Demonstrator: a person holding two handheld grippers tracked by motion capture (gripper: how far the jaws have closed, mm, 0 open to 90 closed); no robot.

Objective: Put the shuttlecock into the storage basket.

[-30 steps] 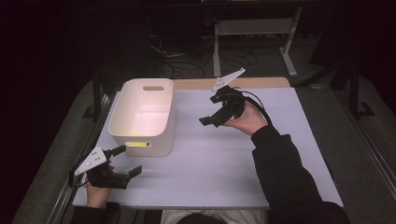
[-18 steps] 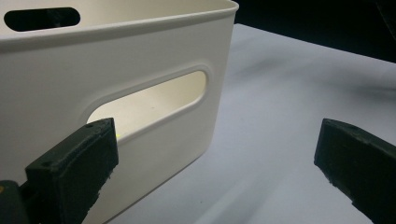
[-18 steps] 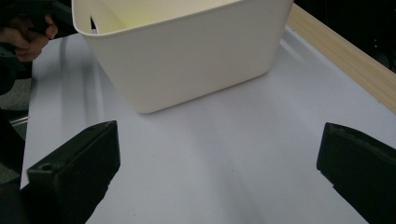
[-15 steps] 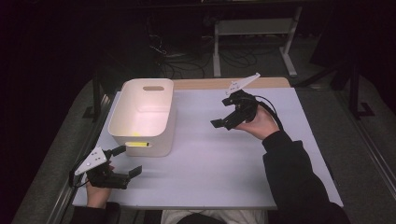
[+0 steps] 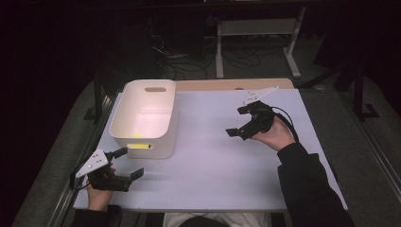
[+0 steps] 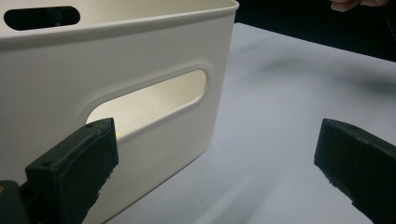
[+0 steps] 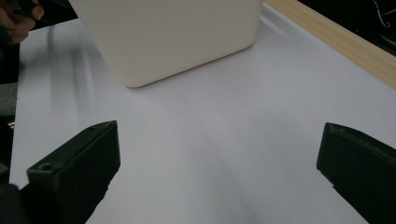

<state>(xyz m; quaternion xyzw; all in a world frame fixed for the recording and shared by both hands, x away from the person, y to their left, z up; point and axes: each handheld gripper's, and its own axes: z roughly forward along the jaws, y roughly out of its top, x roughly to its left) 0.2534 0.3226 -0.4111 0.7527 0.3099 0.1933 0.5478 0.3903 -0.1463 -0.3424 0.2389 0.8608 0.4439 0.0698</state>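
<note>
**Two open grippers flank a white bin**

Nearest, the left gripper [image 5: 124, 164] rests wide open, empty, just beside the white bin [image 5: 142, 137] at the table's [image 5: 213, 161] left. Farther off, the right gripper [image 5: 239, 121], likewise agape, hovers well apart. Judged step: approach; next, a handle slot [image 6: 149, 100] must be met squarely.

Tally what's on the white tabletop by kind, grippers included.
White bin: 1
Black two-jaw grippers: 2, left gripper by the bin's near handle slot, right gripper over the table's right half, both open and holding nothing
Total: 3
</note>
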